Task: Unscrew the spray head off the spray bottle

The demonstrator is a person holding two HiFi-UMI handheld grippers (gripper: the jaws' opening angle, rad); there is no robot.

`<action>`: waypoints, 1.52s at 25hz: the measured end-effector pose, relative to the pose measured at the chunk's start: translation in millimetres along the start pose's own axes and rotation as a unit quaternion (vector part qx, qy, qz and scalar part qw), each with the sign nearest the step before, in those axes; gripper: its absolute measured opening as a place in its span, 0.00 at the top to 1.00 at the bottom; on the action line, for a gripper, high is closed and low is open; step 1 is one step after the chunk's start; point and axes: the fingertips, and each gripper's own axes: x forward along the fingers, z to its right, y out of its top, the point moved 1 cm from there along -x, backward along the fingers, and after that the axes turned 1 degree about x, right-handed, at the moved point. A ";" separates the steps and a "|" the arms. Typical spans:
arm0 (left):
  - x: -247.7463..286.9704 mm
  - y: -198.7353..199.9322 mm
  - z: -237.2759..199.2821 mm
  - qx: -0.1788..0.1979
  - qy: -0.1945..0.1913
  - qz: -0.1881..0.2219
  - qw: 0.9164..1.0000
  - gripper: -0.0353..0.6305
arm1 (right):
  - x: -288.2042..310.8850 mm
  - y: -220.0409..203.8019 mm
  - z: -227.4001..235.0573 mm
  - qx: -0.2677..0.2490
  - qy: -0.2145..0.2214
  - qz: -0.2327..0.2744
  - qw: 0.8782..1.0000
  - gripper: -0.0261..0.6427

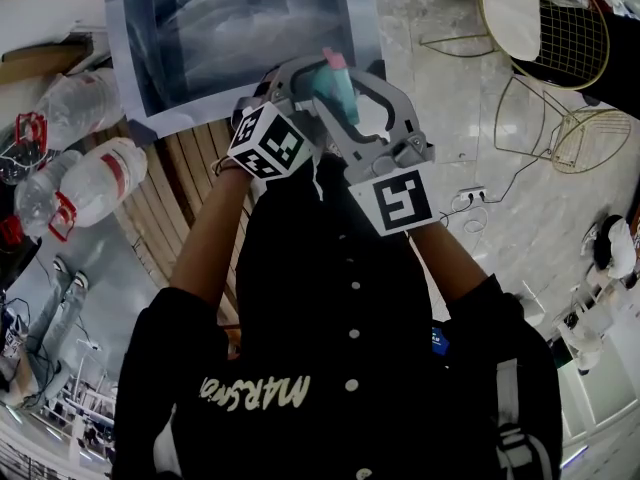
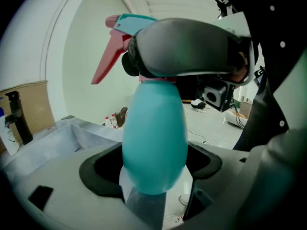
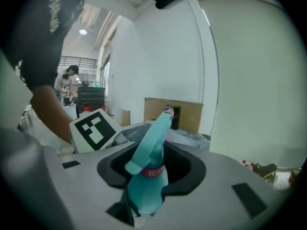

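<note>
A turquoise spray bottle (image 1: 335, 83) is held up in the air between both grippers. In the left gripper view, my left gripper (image 2: 153, 170) is shut on the bottle's rounded body (image 2: 154, 138). The pink trigger (image 2: 106, 59) sticks out to the upper left there. My right gripper (image 1: 338, 100) reaches in from the right. Its jaws close round the spray head (image 3: 154, 138) at the pink collar (image 3: 153, 171), with both pads against it. In the right gripper view, the right gripper (image 3: 151, 178) has the head pointing away from the camera.
Clear plastic water bottles (image 1: 95, 183) lie at the left beside a slatted wooden top (image 1: 195, 183). A grey printed sheet (image 1: 240, 28) lies beyond the grippers. A gold wire chair (image 1: 550, 38) stands at the upper right, and a power strip (image 1: 470, 196) lies on the floor.
</note>
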 end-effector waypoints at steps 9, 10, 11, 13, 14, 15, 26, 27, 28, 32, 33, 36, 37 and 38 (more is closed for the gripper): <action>-0.3 -0.1 1.1 0.004 -0.012 0.008 1.000 0.34 | -4.8 -4.9 -10.1 -0.056 0.259 0.006 0.964 0.72; -0.7 -0.8 1.2 0.006 -0.013 0.007 1.000 0.34 | -5.1 -5.7 -12.7 -0.070 0.280 0.003 0.957 0.72; -1.0 -1.5 1.5 0.009 -0.014 0.006 1.000 0.34 | -5.6 -5.5 -15.5 -0.087 0.300 0.004 0.950 0.72; -1.4 -2.2 2.9 0.010 -0.015 0.007 1.000 0.34 | -7.3 -4.0 -19.5 -0.118 0.334 0.014 0.935 0.72; -1.5 -2.2 3.4 0.010 -0.016 0.007 1.000 0.34 | -8.1 -3.4 -20.1 -0.127 0.346 0.017 0.929 0.72; -1.6 -1.9 3.4 0.009 -0.016 0.007 1.000 0.34 | -8.4 -2.8 -20.0 -0.130 0.355 0.019 0.926 0.72; -2.7 -3.4 1.6 0.010 -0.018 0.008 1.000 0.34 | -9.4 -7.7 -10.0 -0.086 0.269 -0.018 0.959 0.54; -3.0 -3.5 1.4 0.010 -0.017 0.007 1.000 0.34 | -11.1 -5.6 -6.2 -0.076 0.244 -0.021 0.967 0.54; -2.9 -3.5 1.5 0.010 -0.016 0.007 1.000 0.34 | -13.7 -3.4 -2.8 -0.066 0.216 -0.024 0.974 0.54; -0.7 -2.9 3.8 0.009 -0.014 0.004 1.000 0.34 | -26.7 0.5 -1.4 -0.036 0.108 -0.046 0.992 0.53; -0.3 -2.5 4.2 0.009 -0.014 0.003 1.000 0.34 | -27.6 0.9 -1.4 -0.029 0.077 -0.052 0.995 0.53; -0.5 -1.3 4.1 0.009 -0.013 0.003 1.000 0.34 | -22.9 -1.5 1.0 0.006 -0.008 -0.067 0.998 0.53; -0.9 -1.4 3.9 0.009 -0.013 0.003 1.000 0.34 | -19.3 -3.7 -0.7 0.019 -0.021 -0.070 0.997 0.53; -1.3 -1.7 3.7 0.008 -0.013 0.003 1.000 0.34 | -15.2 -5.9 -3.5 0.028 -0.025 -0.071 0.997 0.51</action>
